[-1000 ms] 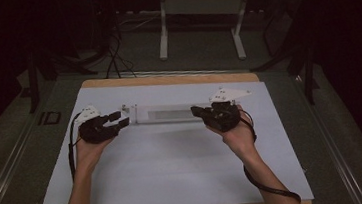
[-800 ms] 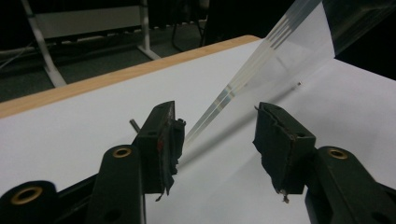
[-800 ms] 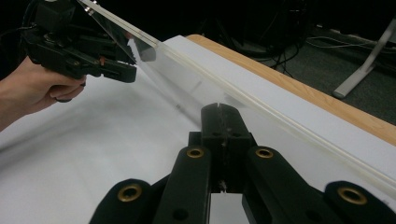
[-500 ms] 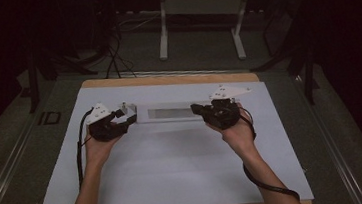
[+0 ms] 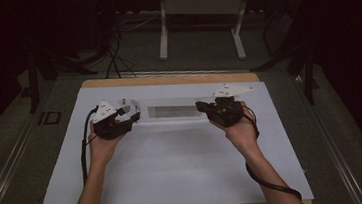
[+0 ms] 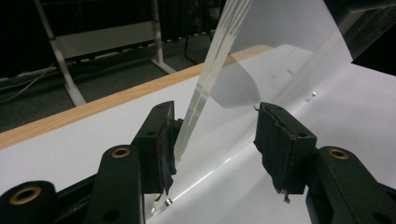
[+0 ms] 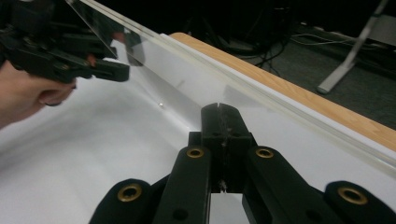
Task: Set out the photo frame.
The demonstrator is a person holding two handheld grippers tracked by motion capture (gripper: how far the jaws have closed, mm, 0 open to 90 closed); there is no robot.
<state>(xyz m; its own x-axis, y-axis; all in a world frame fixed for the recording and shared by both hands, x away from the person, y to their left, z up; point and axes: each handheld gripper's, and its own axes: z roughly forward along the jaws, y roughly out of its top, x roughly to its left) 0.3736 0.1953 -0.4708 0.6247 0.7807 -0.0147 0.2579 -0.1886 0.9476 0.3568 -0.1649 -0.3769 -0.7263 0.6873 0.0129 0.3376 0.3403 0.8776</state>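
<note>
Here, clear acrylic tray (image 5: 170, 112) empty, left gripper (image 5: 129, 120) open-jawed, right gripper (image 5: 204, 106) clamped

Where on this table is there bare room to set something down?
The near half of the white sheet, between the forearms and out to both side edges, is bare. It is crowded along the far strip, where the left gripper and right gripper flank the clear plastic piece.
</note>
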